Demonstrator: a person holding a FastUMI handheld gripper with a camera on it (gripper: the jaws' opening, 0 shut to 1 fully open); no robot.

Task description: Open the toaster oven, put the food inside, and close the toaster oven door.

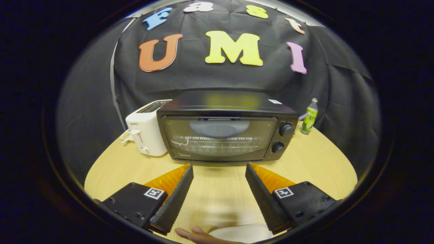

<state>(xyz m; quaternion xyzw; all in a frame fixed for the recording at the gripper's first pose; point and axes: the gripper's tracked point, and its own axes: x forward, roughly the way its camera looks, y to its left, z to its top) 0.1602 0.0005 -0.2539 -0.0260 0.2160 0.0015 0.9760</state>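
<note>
This is a recording booth set up like a small kitchen: black cloth hangs as the wall behind a round wooden table [315,159] that carries a toaster oven [223,127], a toaster [146,130] and a bottle [309,117].

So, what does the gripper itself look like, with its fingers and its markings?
The gripper has two wedge-shaped fingers with ribbed inner faces, standing apart with nothing between them. Behind each finger sits a flat black block with screws and a small square black-and-white marker. A person's hand shows below, beside something pale, perhaps a sleeve.
</note>
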